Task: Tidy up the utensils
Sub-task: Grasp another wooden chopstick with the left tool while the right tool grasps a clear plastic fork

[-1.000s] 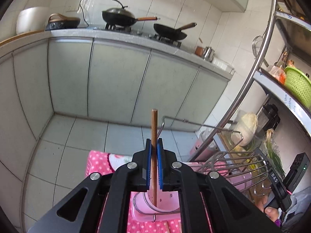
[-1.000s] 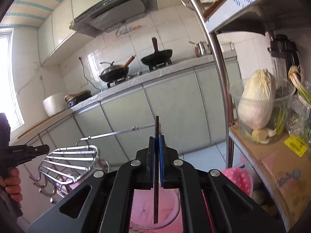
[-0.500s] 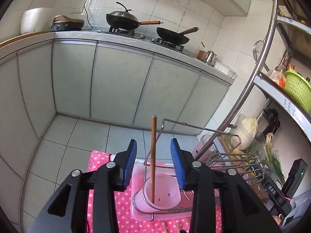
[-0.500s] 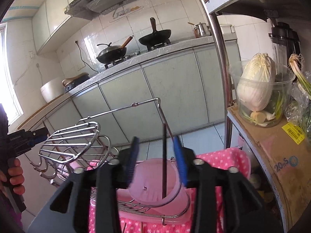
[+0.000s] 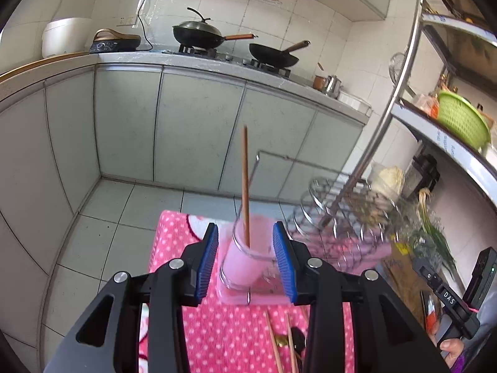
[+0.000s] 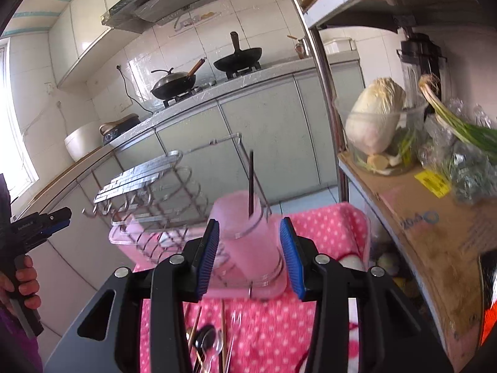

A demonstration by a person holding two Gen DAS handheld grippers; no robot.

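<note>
**Both grippers parted around the pink utensil cup**

Presently, the left gripper [image 5: 245, 259] is seen with its blue pads spread apart, nothing being pinched between them. A brown wooden chopstick [image 5: 245, 186] is left standing nearly upright in the pink cup [image 5: 243, 261], which is framed between the pads but not touched by them. The cup is seated in a wire ring at one end of a metal drying rack [image 5: 341, 214], and the rack is set on a pink tray [image 5: 236, 298] over a pink polka-dot cloth [image 5: 223, 332]. More chopsticks [image 5: 281, 342] are laid on the cloth just in front of the tray.

The right gripper [image 6: 250, 256] is likewise held released, its pads apart on either side of the same cup [image 6: 248, 242] with no contact shown. A dark, thin utensil [image 6: 251, 183] is stood in the cup. Loose cutlery, a spoon [image 6: 206, 338] and a fork [image 6: 234, 326] among it, is spread on the cloth below, blurred.
</note>
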